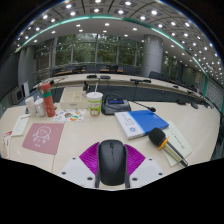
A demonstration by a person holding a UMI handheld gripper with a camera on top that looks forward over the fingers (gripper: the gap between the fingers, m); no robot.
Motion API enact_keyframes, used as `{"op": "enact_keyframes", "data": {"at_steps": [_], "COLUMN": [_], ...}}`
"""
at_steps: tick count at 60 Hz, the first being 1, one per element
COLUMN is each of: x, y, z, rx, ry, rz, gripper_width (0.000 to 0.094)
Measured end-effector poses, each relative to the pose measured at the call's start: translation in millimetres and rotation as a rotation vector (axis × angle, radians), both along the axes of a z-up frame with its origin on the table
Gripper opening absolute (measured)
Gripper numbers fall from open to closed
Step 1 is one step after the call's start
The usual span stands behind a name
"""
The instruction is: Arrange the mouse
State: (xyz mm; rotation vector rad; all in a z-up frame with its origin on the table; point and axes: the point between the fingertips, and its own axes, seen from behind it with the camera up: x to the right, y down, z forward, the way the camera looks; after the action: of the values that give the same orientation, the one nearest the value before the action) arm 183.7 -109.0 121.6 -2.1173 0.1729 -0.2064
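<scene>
The mouse [112, 160] is black and sits right between the two fingers of the gripper [112, 172]. It lies on the table [90, 135], with its round back close to the camera and its front pointing away. The purple pads [88, 158] sit on each side of it. The pads come very close to the mouse, but I cannot tell if both of them press on it or if there is a small gap. So I cannot tell if the gripper is holding it.

Just ahead of the fingers and to the right lies a blue book [141, 123]. A microphone [166, 145] with a yellow band lies to the right of the fingers, near the book. Ahead and a bit to the left stands a cup [94, 103]. Beside the cup, to the right, is a dark thing [116, 104] that is hard to make out. Farther left stands a red bottle [48, 100], with small white things next to it that are too small to name. A pink sheet [43, 136] lies to the left of the fingers.

The near end of the mouse is cut off by the dark bottom of the view. Far beyond the table are more long desks [140, 88] and ceiling lights [110, 10].
</scene>
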Motion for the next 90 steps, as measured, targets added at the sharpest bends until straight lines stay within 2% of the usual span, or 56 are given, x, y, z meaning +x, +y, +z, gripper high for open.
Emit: {"op": "enact_keyframes", "data": {"at_steps": [9,17,31,39,43,55,57,60,61,63,81,90], "x": [-80.9,-171.4,-299.3,-330.3,-333.3,-337.5,-337.2,-337.7,-336.4,-335.7,-337.5,-341.4], "y": [58.2,109.1,170.1,189.5,193.3,191.2,187.2,180.2,177.6,171.8,54.1,-17.8], "z": [57.2,58.9,-36.5,-90.1,-108.0,-132.7,-130.2,-121.4,-116.9,-106.0,7.2,45.6], "rx": [0.072,0.077,-0.032,-0.090,-0.105,-0.147,-0.150,-0.147,-0.143,-0.130,-0.084,-0.060], "ry": [0.022,0.058,0.113,0.102,0.097,0.142,0.144,0.142,0.137,0.129,0.088,0.079], "rz": [0.023,0.080,0.141,0.160,0.139,0.132,0.131,0.132,0.131,0.132,0.122,0.107], "gripper_width": [0.0332,0.0333,0.0332,0.0334,0.0342,0.0527,0.0631,0.0844,0.0874,0.0843,0.0859,0.0859]}}
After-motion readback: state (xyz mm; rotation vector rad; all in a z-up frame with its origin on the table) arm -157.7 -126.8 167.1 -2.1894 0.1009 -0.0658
